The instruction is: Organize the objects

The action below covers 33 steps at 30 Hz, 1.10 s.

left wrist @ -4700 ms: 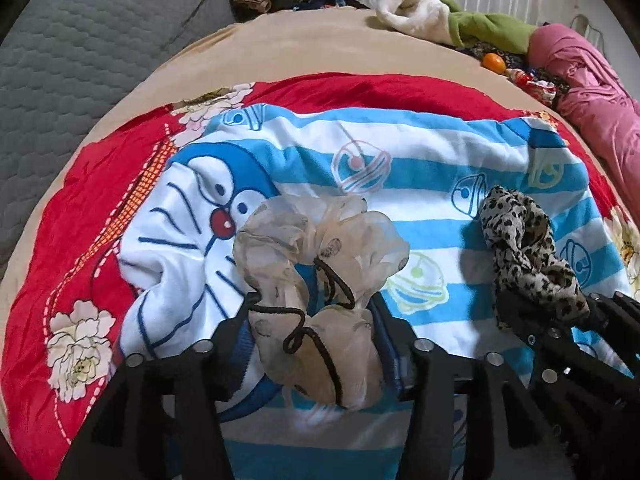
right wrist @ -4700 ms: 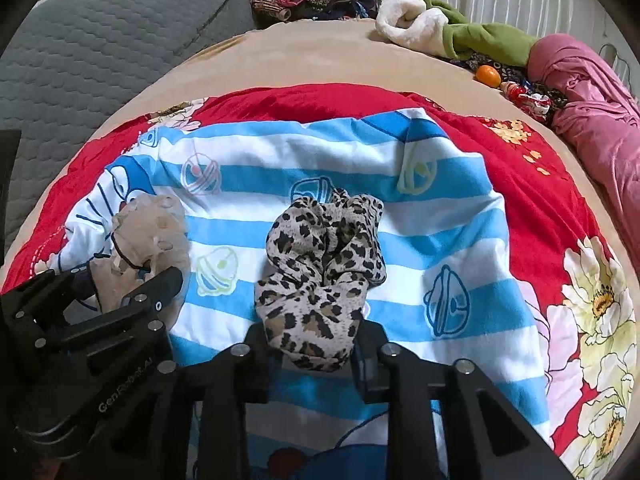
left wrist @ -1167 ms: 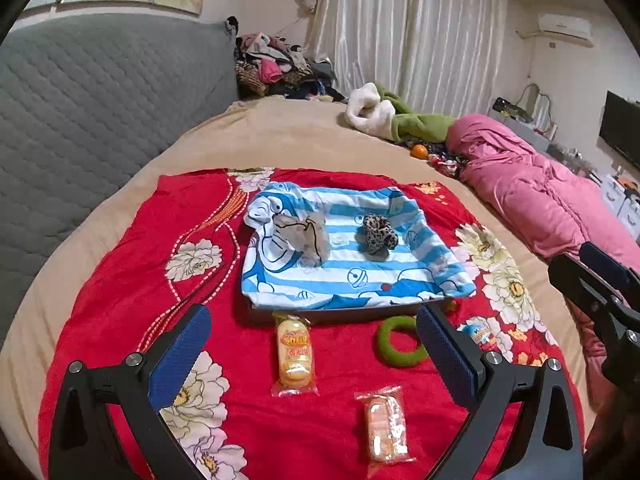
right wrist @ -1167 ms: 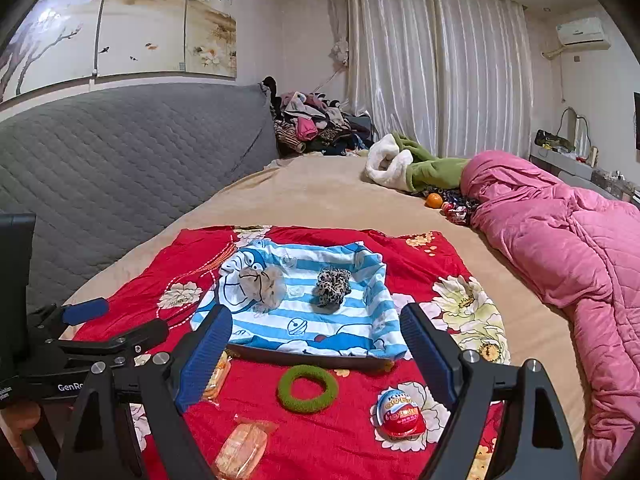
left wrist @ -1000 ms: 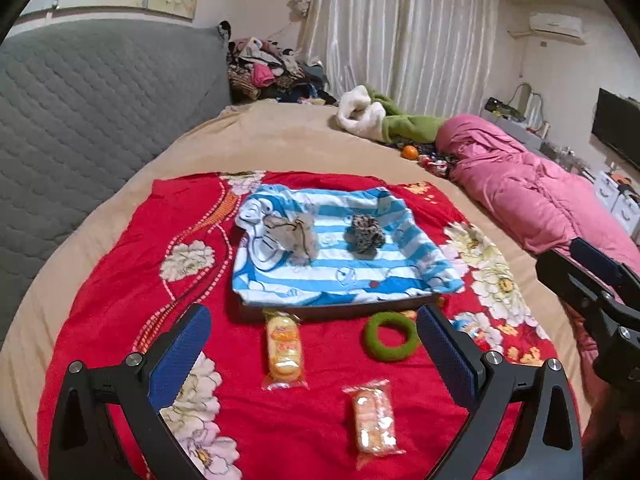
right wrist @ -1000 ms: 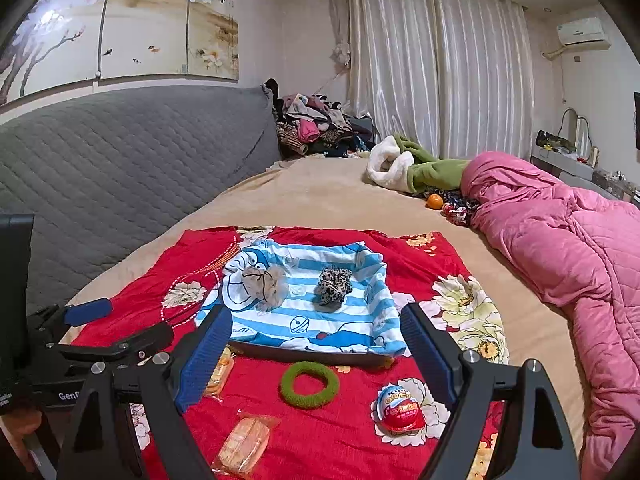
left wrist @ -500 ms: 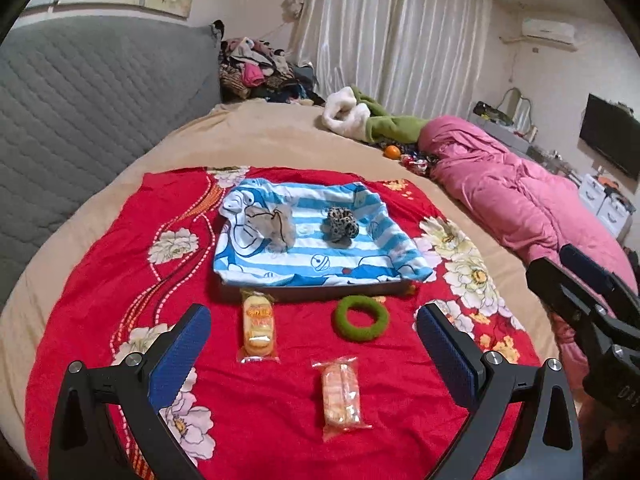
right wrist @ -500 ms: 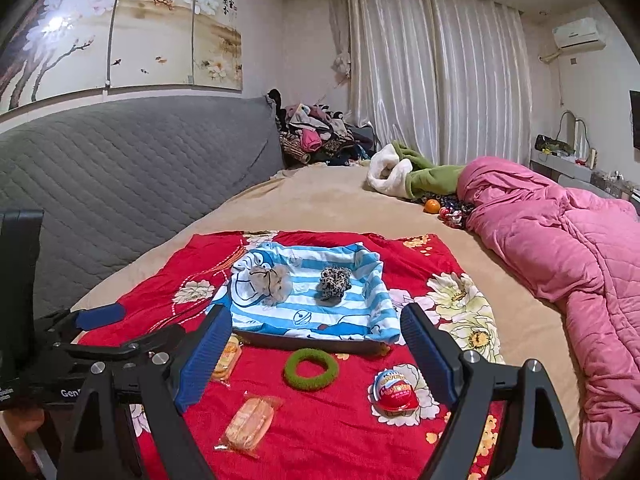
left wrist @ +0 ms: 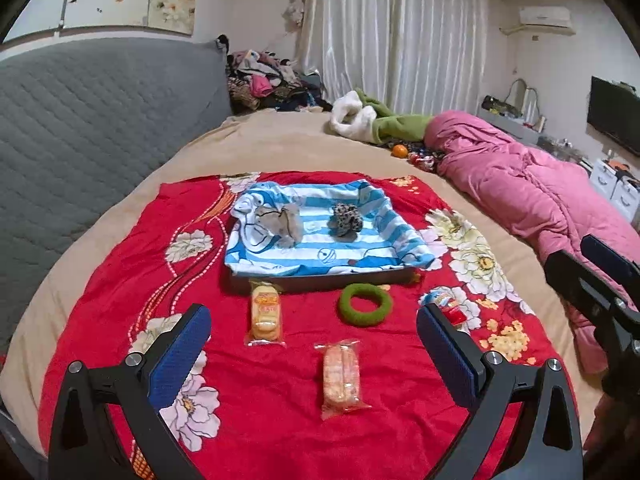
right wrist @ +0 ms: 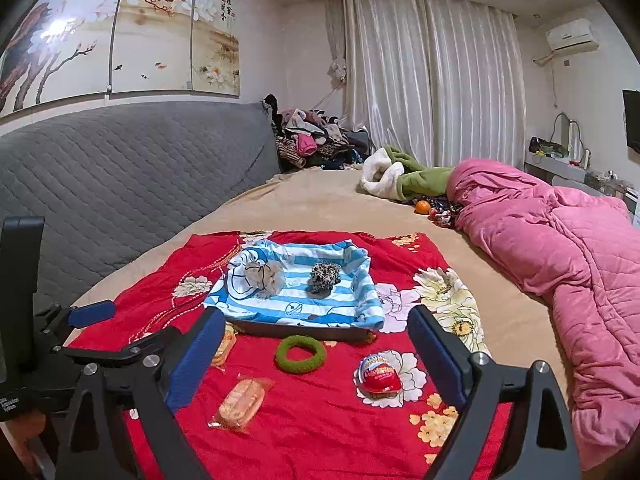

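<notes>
I'm looking at a bed covered in a tan sheet, with a red floral cloth spread over its near part. On that cloth I see a tray draped in a blue striped cartoon towel, a green ring, two wrapped snacks and a red capsule toy. A pink quilt and a green-and-white garment lie on the sheet farther off.
</notes>
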### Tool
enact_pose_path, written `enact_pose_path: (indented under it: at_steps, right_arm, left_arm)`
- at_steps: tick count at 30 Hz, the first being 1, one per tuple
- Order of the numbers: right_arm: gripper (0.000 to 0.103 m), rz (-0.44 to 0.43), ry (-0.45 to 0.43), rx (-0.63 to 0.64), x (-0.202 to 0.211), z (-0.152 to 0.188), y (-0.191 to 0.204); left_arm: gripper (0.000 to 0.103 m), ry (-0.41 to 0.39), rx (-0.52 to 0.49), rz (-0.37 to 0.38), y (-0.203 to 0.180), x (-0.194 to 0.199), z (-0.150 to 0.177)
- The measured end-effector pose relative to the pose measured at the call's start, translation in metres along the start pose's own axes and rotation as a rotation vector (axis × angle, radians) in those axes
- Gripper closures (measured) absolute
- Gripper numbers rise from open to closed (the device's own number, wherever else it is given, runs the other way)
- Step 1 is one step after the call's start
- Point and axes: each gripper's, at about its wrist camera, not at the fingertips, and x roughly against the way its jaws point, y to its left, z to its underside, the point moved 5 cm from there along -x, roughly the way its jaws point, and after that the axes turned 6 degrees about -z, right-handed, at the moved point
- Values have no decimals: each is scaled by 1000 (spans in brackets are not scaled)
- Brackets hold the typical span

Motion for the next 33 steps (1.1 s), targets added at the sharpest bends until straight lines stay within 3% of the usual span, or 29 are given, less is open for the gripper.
enact_pose_path:
  at_steps: [13, 33]
  right_arm:
    - [1, 6, -7, -1, 12, 13, -5]
    - [1, 12, 31, -8, 10, 48, -25]
  left_arm:
    - [1, -8, -11, 8, -10, 5, 18]
    - [1, 7, -26, -11, -17, -8, 54]
